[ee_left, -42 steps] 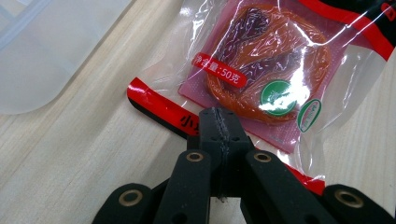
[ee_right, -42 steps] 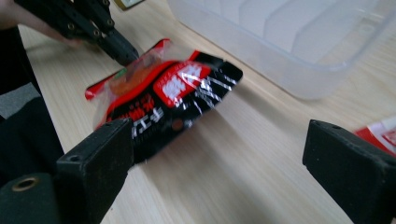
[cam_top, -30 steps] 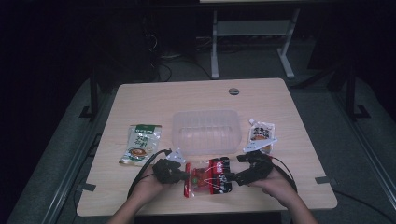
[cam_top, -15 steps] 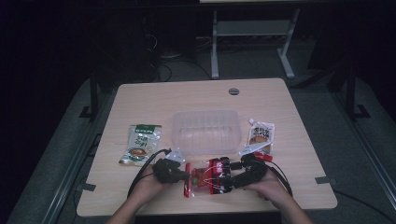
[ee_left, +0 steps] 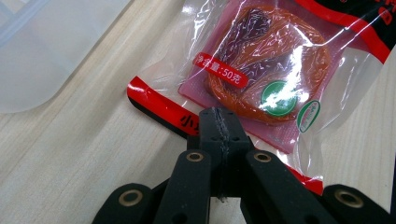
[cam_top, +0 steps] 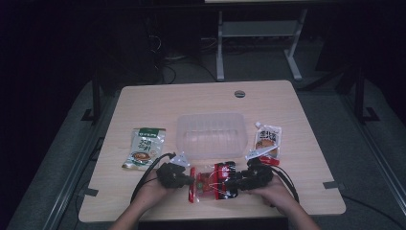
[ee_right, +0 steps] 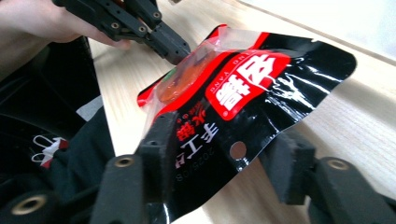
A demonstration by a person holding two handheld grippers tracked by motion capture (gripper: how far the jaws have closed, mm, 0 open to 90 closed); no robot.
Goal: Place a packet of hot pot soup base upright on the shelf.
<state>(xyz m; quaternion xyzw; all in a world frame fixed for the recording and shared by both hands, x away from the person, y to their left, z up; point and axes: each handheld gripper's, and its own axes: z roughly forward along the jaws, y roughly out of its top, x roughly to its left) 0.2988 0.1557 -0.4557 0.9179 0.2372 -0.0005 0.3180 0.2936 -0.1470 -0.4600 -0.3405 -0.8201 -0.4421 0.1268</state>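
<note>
While your left claw (ee_left: 218, 122) stays clamped on the red-banded edge of the pouch (cam_top: 213, 181), the pouch lies near the front edge of the worktop (cam_top: 306, 158), just in front of the clear tub (cam_top: 211, 135). Your right claw (ee_right: 224, 154) straddles the opposite, black end of the pouch; its jaws have just been closing, the pouch is between them, and the left pad sits against the film while the right pad stands apart from it. That black end is lifted off the worktop and buckled. In the high view, a green packet (cam_top: 143, 147) lies well to the left and a white sachet (cam_top: 265, 140) just right of the tub. The worktop behind the tub, up to the far edge, is bare apart from a round grommet (cam_top: 240, 93).
</note>
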